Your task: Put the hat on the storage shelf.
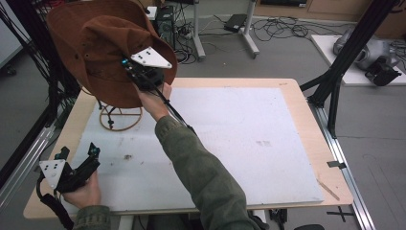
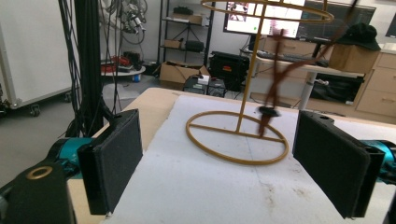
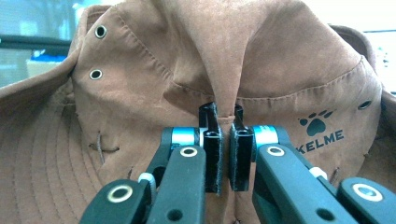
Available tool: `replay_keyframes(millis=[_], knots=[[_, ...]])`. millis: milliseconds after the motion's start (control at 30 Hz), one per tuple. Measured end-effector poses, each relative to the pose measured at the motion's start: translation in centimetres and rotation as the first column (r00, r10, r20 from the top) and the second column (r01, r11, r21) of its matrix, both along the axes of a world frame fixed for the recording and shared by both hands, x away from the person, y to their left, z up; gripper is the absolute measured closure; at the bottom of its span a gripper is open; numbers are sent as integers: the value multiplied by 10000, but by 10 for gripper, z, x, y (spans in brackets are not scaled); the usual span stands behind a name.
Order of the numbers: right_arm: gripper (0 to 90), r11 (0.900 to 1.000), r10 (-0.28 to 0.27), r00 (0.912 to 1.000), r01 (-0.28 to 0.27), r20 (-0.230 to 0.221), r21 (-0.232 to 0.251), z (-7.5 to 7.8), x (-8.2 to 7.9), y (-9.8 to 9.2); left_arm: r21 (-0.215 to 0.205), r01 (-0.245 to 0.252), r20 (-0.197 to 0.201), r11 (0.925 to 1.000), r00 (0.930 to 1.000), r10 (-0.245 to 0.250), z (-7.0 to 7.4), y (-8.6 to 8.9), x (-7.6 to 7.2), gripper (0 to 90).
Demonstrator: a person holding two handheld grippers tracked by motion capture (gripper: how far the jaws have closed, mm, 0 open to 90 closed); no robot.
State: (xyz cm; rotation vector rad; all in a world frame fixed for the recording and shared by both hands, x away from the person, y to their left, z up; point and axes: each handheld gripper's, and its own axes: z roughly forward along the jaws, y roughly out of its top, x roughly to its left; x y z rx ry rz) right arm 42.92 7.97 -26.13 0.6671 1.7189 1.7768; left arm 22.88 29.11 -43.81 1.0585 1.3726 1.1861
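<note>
Right gripper (image 3: 223, 140) clamped on hat (image 3: 140, 93)

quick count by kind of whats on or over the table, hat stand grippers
brown hat: 1
gold wire hat stand: 1
hand-held gripper: 2, the left open and low, the right pinching the hat's crown
total: 4

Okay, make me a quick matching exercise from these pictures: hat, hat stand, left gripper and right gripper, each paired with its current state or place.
Things:
1. brown hat
2. wire hat stand
3. left gripper
4. right gripper

States:
A. open, low at the table's near left corner
B. standing bare on the white mat
C. held up in the air
D. shut on a fold of fabric

Pairs: 1-C, 2-B, 3-A, 4-D
</note>
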Motion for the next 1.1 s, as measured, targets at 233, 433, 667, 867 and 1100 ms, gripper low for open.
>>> replay_keyframes(millis=[233,433,667,867,1100], knots=[[873,9996,277,9996,-277,-6,-86,-2,8,27,18,50,23,10000,10000,-50,0,0,-1,161],[873,9986,486,9987,-488,-116,-188,-2,10,43,-90,63,16,9999,10000,-63,0,0,0,162],[865,9954,605,9952,-660,-772,-702,-15,18,53,-161,120,-33,9998,9999,-121,-1,2,0,163],[829,9921,790,9900,-896,-1172,-878,-19,19,55,-227,158,-74,9996,9998,-160,-2,1,1,164],[736,9897,672,9874,-841,-1434,-1157,-19,18,54,-204,181,-81,9996,9998,-182,-2,0,1,164]])
